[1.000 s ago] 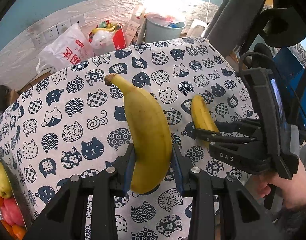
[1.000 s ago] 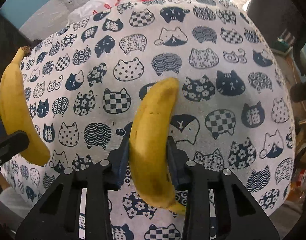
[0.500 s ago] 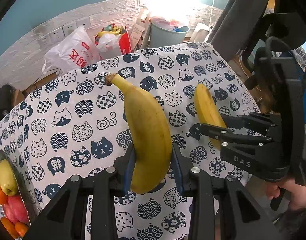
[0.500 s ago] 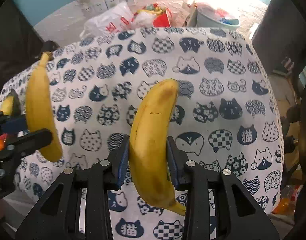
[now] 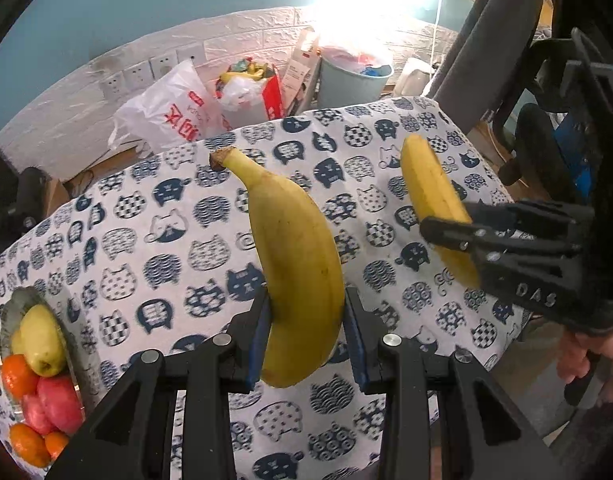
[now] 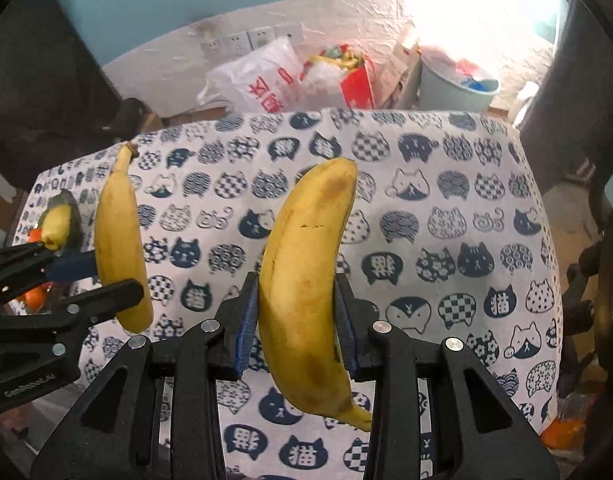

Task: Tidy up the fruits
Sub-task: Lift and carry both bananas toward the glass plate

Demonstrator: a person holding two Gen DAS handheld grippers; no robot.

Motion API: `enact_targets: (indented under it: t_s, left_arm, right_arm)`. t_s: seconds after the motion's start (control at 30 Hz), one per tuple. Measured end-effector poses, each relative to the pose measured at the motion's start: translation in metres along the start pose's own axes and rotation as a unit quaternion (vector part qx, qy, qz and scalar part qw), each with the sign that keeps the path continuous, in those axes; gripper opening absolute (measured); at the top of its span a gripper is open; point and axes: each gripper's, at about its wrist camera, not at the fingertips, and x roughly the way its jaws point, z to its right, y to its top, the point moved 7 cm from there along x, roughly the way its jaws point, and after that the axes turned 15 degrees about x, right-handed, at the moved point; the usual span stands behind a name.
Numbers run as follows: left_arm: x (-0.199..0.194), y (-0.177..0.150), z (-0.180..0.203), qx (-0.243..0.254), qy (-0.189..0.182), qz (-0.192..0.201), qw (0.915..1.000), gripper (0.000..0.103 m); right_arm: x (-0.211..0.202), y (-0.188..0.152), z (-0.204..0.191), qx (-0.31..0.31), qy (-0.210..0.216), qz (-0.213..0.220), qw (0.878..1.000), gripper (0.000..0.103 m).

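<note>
Both bananas have risen clear of the cat-print tablecloth (image 5: 154, 240) since the earlier frames, and more of the floor clutter behind the table now shows. In the left wrist view, the left gripper (image 5: 306, 336) is clamped on the lower part of a long yellow banana with a brown stem (image 5: 298, 264); the right gripper (image 6: 294, 320) grips a second yellow banana with brown freckles (image 6: 306, 280) around its middle. Both fruits hang in the air above the table, well apart.

At the left edge sits a glass bowl (image 5: 72, 340) of a green pear, oranges and pink fruit, probably the destination.

Bananas are light but soft and bruise easily, so a mid-body hold with gentle pressure suits them.

Readable writing: "DAS" on the right gripper's body, and red characters on a white plastic bag (image 5: 170, 112).
</note>
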Motion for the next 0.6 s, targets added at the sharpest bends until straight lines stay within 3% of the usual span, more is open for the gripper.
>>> enact_targets:
  t_s: [0.6]
  left_arm:
    - [-0.061, -0.047, -0.067, -0.053, 0.042, 0.027, 0.9973, 0.035]
  right_arm:
    - [-0.008, -0.001, -0.104, -0.074, 0.06, 0.004, 0.995, 0.034]
